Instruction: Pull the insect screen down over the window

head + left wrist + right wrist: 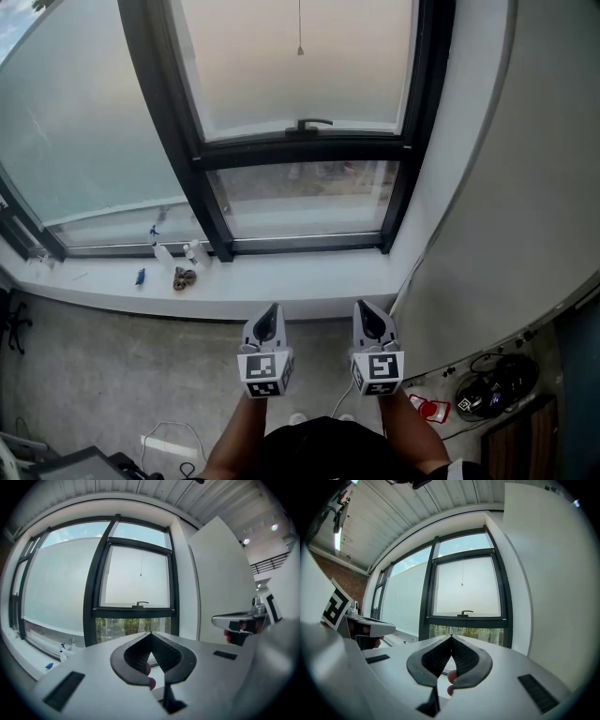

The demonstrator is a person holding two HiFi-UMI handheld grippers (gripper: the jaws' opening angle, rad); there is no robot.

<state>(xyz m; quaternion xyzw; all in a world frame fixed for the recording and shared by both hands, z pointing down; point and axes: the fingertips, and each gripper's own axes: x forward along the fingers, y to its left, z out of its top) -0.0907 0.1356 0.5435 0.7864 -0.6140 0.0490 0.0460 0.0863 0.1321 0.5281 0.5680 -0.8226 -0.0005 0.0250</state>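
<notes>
The black-framed window (302,150) stands ahead, above a white sill. A thin pull cord (300,49) with a small end bead hangs in front of its pale upper pane, and a black handle (314,123) sits on the crossbar. The cord (140,575) and handle (139,603) also show in the left gripper view, and the cord (462,584) in the right gripper view. My left gripper (272,307) and right gripper (362,305) are held side by side below the sill, well short of the window. Both are shut with nothing between the jaws.
On the white sill (281,286) at the left stand two small spray bottles (192,253), a blue item (141,277) and a brown lump (185,277). A white wall (506,187) juts out at the right. Cables and a red item (431,408) lie on the floor at the right.
</notes>
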